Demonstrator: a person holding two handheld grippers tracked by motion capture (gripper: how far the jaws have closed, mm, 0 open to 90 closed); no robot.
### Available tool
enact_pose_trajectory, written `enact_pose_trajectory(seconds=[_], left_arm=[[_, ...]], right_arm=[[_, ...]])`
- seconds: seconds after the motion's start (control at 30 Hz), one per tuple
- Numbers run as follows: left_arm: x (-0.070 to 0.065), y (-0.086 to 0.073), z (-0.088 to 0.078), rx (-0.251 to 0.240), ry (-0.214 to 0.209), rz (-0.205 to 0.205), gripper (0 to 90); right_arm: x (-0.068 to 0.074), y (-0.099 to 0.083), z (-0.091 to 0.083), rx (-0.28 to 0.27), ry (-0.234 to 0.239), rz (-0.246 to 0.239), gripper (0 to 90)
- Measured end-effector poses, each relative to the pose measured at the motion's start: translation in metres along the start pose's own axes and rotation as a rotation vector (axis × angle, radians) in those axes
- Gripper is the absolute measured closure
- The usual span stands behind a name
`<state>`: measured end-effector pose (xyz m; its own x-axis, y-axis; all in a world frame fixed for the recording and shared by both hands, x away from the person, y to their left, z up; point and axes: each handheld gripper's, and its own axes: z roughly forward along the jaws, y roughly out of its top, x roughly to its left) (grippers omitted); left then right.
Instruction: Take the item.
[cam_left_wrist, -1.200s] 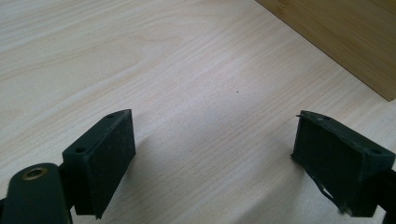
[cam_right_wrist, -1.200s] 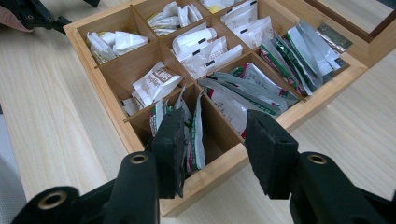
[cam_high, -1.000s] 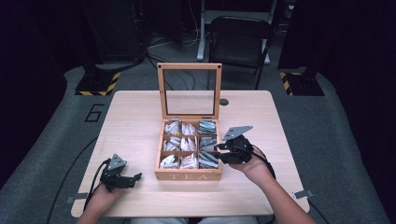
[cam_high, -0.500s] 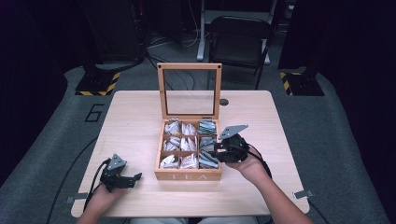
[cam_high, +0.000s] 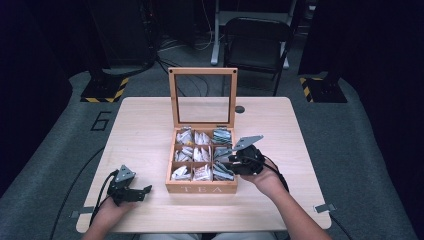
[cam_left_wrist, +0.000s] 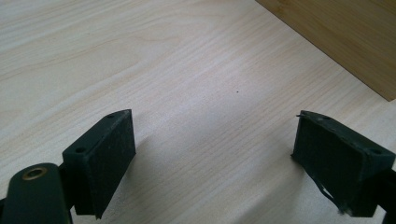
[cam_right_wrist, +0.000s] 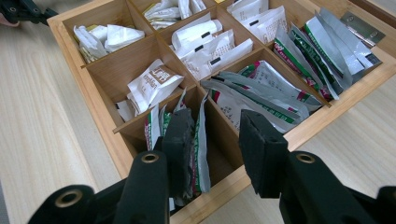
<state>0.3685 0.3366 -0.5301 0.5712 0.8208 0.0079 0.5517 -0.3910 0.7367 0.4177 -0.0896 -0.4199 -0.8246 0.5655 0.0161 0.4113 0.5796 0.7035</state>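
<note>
A: Where is the right gripper (cam_high: 234, 161) being held?

B: It is being held over the near right corner of the tea box (cam_high: 202, 189). In the right gripper view, its jaws are being lowered into one compartment. A few green and silver tea packets (cam_right_wrist: 200, 140) are standing upright there. Most of them are being covered by the left jaw, and one thin packet is seen just inside it, in the gap. The right jaw is being kept above the wooden rim, clear of the packets.

A: Are the packets being squeezed?

B: The jaws have just been closing, but a gap is still being left between them. No packet is being pressed from both sides, so the gripper is being counted as partly open, with nothing gripped.

A: And the left gripper (cam_high: 142, 191)?

B: It is being rested on the table (cam_high: 140, 135), well apart from the box, toward the near left edge. Its jaws are being kept wide apart, and only bare wood is being seen between them. A corner of the box is being seen ahead of it, to its right.
</note>
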Motion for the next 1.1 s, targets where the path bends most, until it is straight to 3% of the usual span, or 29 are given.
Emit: enact_pose_trajectory(seconds=[0.43, 0.7, 1.1], left_arm=[[0.0, 0.0, 0.0, 0.0, 0.0, 0.0, 12.7], [0.0, 0.0, 0.0, 0.0, 0.0, 0.0, 12.7], [0.0, 0.0, 0.0, 0.0, 0.0, 0.0, 12.6]], right_arm=[[0.003, -0.001, 0.008, 0.02, -0.009, -0.013, 71.1], [0.002, -0.002, 0.012, 0.024, -0.028, 0.013, 74.1], [0.001, -0.008, 0.019, 0.025, -0.002, 0.04, 76.9]])
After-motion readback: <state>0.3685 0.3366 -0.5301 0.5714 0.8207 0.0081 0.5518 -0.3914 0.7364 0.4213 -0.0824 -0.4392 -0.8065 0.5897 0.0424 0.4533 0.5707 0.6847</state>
